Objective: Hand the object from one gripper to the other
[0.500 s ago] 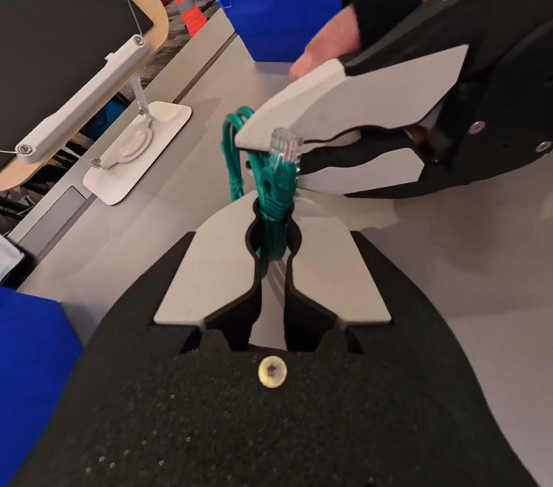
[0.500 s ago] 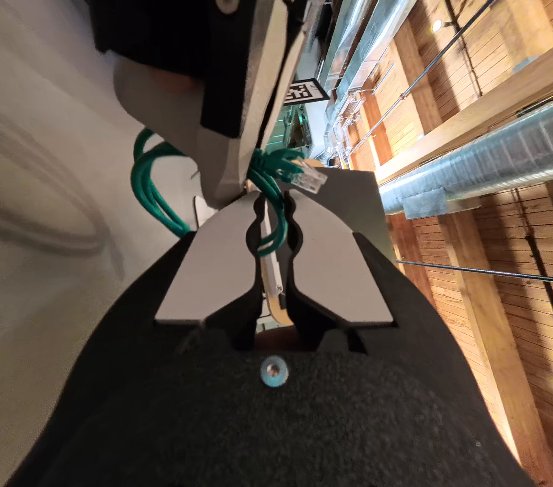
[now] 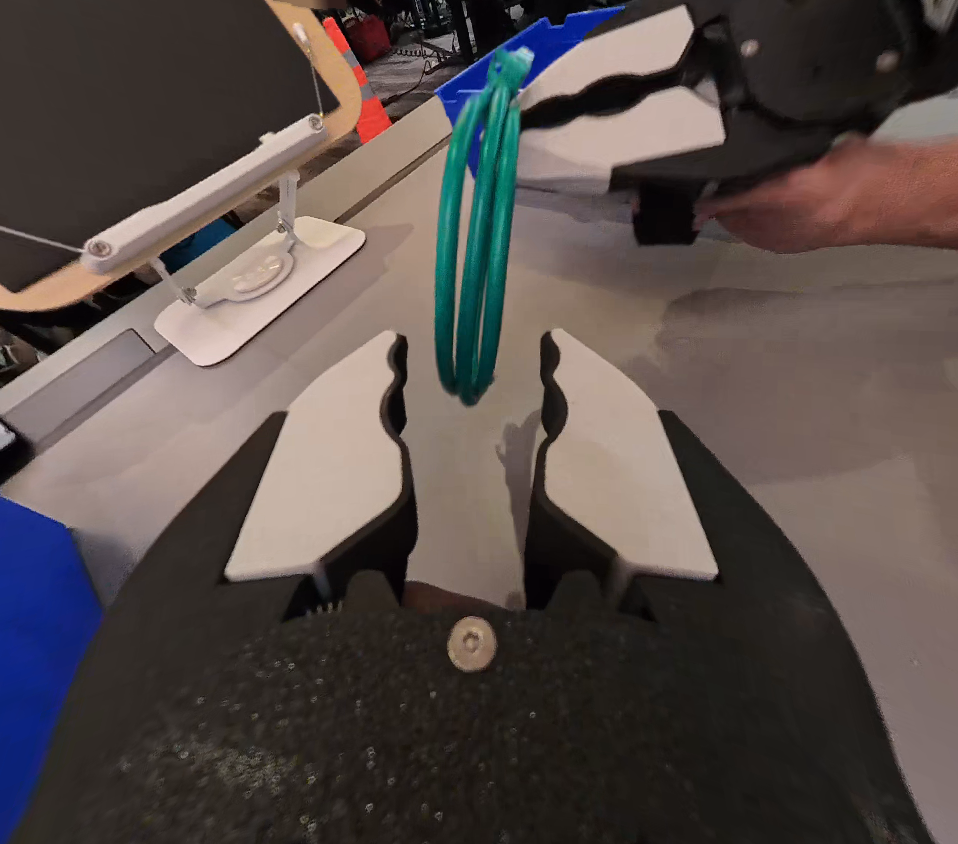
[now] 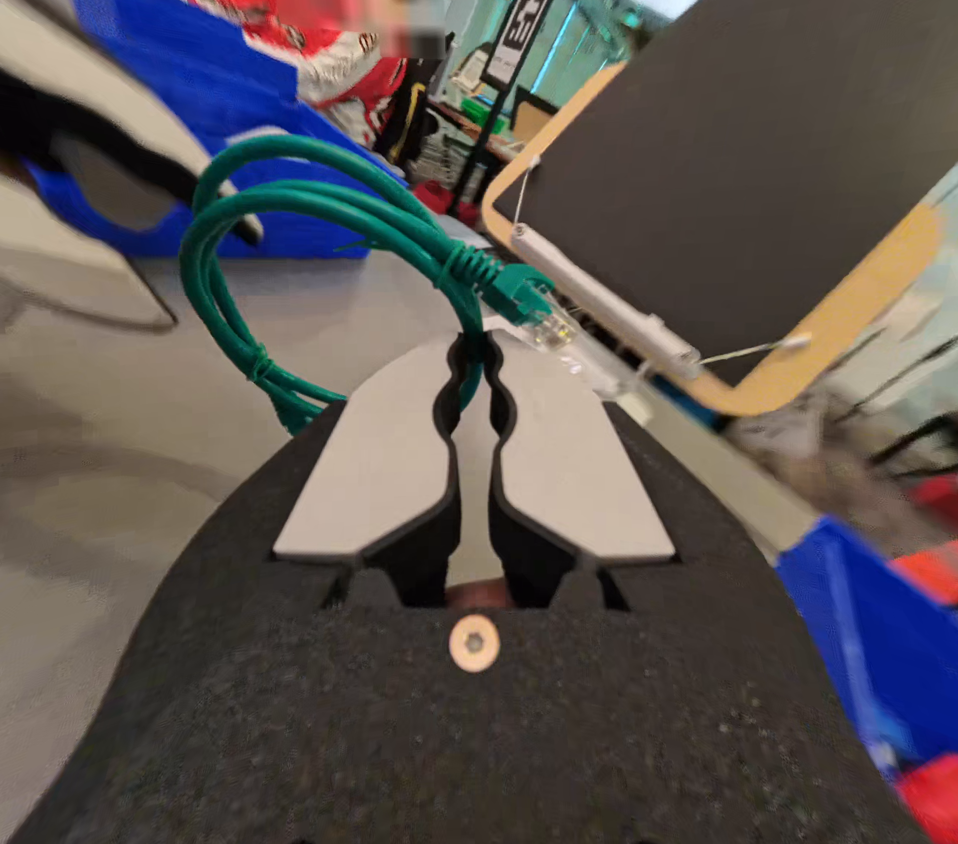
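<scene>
Our left gripper point(image 3: 470, 381), with its pale grey plates edged in black foam, stands wide apart and grasps nothing; the bottom of the coiled green network cable point(image 3: 474, 243) hangs in the air just past its tips, touching neither finger. Our right gripper point(image 4: 473, 350) is clenched on that cable near its clear-plug end, the strand pinched at the very tips while the tied loops curve out to the left. From the left wrist view we see the right gripper point(image 3: 523, 106) raised above the grey surface point(image 3: 726, 404), the coil dangling from it in front of the blue plastic bin point(image 3: 523, 51). Half a second ago our left gripper was closed on the cable with the right one alongside; now it has let go and the cable hangs from the right gripper alone.
</scene>
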A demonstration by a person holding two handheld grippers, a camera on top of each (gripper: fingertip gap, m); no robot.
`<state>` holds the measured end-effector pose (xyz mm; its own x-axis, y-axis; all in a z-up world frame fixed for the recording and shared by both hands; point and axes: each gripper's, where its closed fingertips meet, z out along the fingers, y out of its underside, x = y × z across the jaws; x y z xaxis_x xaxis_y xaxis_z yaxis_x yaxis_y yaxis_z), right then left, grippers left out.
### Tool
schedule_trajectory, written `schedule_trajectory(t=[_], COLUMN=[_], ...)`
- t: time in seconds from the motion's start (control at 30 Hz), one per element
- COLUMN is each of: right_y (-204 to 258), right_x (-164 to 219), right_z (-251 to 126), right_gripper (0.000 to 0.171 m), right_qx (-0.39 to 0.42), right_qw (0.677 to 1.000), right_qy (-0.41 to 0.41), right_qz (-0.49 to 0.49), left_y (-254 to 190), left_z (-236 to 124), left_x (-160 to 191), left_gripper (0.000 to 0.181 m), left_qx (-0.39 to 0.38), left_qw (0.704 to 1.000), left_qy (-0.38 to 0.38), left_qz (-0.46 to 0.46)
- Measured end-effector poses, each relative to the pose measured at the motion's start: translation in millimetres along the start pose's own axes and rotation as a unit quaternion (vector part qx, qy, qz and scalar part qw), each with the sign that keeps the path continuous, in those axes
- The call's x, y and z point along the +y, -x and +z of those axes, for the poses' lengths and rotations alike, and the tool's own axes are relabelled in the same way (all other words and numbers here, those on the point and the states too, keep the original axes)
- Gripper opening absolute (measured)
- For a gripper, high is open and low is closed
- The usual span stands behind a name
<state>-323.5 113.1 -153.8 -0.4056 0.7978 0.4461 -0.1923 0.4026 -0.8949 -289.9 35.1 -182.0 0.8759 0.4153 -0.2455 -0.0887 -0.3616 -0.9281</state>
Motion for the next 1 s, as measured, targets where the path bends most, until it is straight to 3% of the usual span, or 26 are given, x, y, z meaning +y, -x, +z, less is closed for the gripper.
schedule_trajectory(t=[0.1, 0.27, 0.4, 0.5, 0.53, 0.63, 0.8, 0.87, 1.0], right_y=[-9, -9, 8, 19, 23, 29, 48, 53, 59], right_x=[1, -2, -6, 2, 4, 6, -3, 0, 15], right_z=[0, 0, 1, 3, 3, 0, -9, -7, -4], right_gripper=[0.005, 0.006, 0.006, 0.006, 0.006, 0.006, 0.006, 0.006, 0.006], right_qx=[-0.035, -0.091, -0.203, -0.257, -0.279, -0.319, -0.391, -0.391, -0.379], right_qw=[0.988, 0.947, 0.866, 0.815, 0.800, 0.778, 0.756, 0.762, 0.778], right_qy=[-0.008, -0.027, -0.039, -0.023, -0.017, -0.009, 0.006, 0.019, 0.058], right_qz=[0.152, 0.308, 0.455, 0.519, 0.531, 0.541, 0.525, 0.515, 0.498], left_y=[-1, -10, -17, -37, -48, -54, -64, -71, -71], left_z=[6, 14, 11, -1, -10, -28, -32, -37, -30], left_x=[11, 20, 9, -14, -26, -46, -43, -45, -40], left_gripper=[0.056, 0.056, 0.058, 0.058, 0.053, 0.054, 0.043, 0.022, 0.017], left_qx=[0.013, 0.018, 0.031, 0.117, 0.176, 0.259, 0.315, 0.348, 0.346], left_qw=[1.000, 0.999, 0.999, 0.988, 0.973, 0.937, 0.920, 0.906, 0.906], left_qy=[0.014, 0.021, -0.013, -0.080, -0.109, -0.151, -0.126, -0.134, -0.114], left_qz=[-0.021, -0.022, -0.020, -0.068, -0.104, -0.178, -0.196, -0.200, -0.214])
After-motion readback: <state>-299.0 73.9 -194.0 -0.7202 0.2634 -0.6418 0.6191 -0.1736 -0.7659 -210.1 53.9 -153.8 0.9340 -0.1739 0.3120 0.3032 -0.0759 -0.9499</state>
